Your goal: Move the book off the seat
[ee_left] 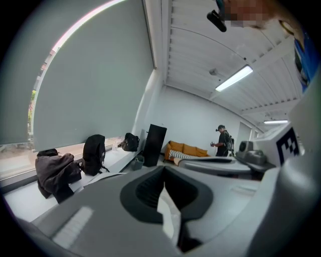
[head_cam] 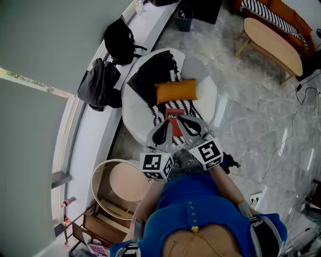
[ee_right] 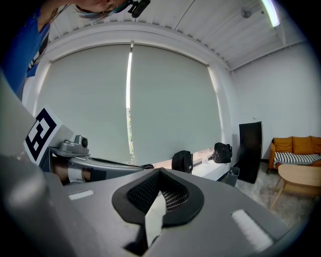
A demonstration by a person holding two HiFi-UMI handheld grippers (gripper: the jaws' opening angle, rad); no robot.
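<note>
A red book (head_cam: pixel 174 114) lies on the black-and-white patterned throw of the round white seat (head_cam: pixel 131 108), just in front of an orange cushion (head_cam: pixel 176 91). Side by side over the seat's near edge are my two grippers, both pointing at the book. The left gripper (head_cam: pixel 167 124) is shut with nothing in it, its tip just short of the book's near edge. My right gripper (head_cam: pixel 180 119) is shut too and empty, and its tip covers the book's near corner. In the left gripper view the left gripper (ee_left: pixel 164 172) has its jaws together. The right gripper (ee_right: pixel 159 174) looks the same in its own view.
Two dark bags (head_cam: pixel 119 40) (head_cam: pixel 98 83) sit on the white window ledge left of the seat. A round wooden side table (head_cam: pixel 120 183) stands near my left. A wooden coffee table (head_cam: pixel 272 45) and an orange sofa (head_cam: pixel 281 15) stand far right. A person (ee_left: pixel 222 140) stands by the sofa.
</note>
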